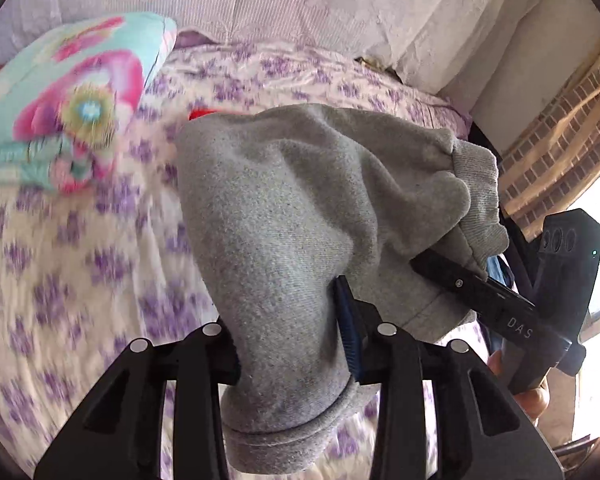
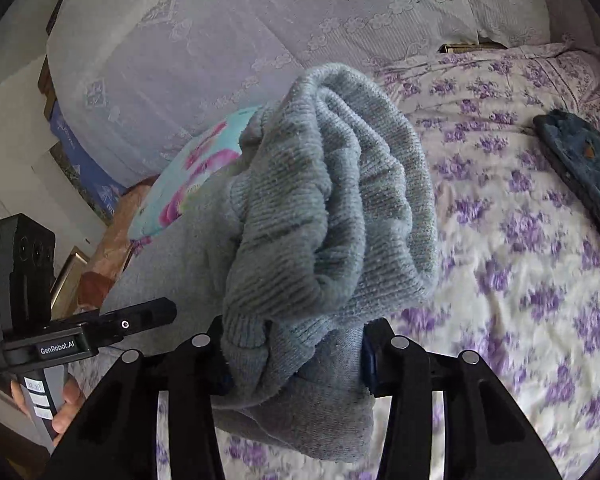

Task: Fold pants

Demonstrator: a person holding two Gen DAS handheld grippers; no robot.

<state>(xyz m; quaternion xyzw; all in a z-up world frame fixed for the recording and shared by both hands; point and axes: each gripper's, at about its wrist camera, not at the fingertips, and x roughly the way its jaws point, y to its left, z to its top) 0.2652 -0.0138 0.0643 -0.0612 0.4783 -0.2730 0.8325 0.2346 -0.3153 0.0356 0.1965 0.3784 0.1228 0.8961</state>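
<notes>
Grey sweatpants (image 1: 284, 216) hang lifted above a bed with a purple-flowered sheet (image 1: 60, 264). My left gripper (image 1: 292, 344) is shut on the cloth near a ribbed cuff end that droops below the fingers. My right gripper (image 2: 296, 356) is shut on a bunched ribbed band of the same pants (image 2: 332, 208). The right gripper also shows in the left wrist view (image 1: 472, 284), gripping the pants at the right. The left gripper shows in the right wrist view (image 2: 140, 316), low on the left. A small red patch (image 1: 204, 113) peeks out behind the pants.
A turquoise and pink flowered pillow (image 1: 72, 100) lies at the bed's far left. A dark blue folded garment (image 2: 580, 160) lies on the sheet at the right. A white lace cover (image 2: 220, 40) rises behind the bed. A brick wall and window (image 1: 560, 120) are at the right.
</notes>
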